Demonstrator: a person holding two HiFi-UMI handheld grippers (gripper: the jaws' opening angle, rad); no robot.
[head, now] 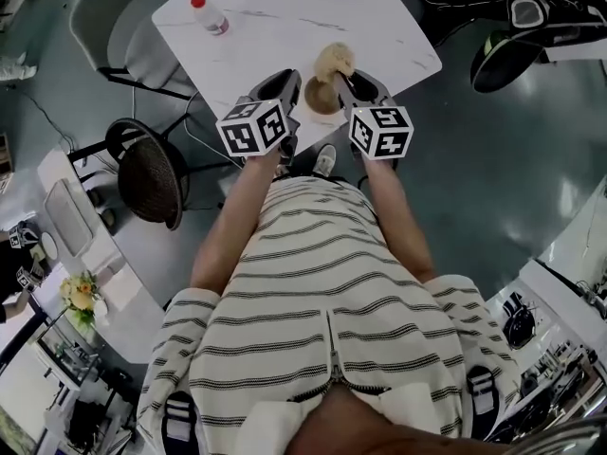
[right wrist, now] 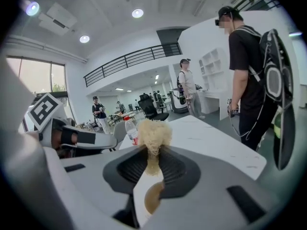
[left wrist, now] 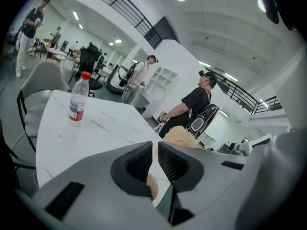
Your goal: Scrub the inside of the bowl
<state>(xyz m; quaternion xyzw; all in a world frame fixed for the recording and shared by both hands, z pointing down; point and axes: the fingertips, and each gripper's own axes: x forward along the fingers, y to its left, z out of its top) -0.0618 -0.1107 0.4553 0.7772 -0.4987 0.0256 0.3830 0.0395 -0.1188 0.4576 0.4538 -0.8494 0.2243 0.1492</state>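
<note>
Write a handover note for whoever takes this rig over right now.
Left gripper: fingers almost together beside the bowl; no hold on its rim visible.
Right gripper: shut on the scrubber, whose head is above the bowl.
Bowl stands near the table's front edge, between both grippers.
Done: scrubber in hand.
Left: steady the bowl, lower the scrubber in, scrub the inside.

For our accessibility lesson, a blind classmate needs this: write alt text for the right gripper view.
The right gripper is shut on a tan fibrous scrubber above a brown bowl on a white table; a person stands at right.
</note>
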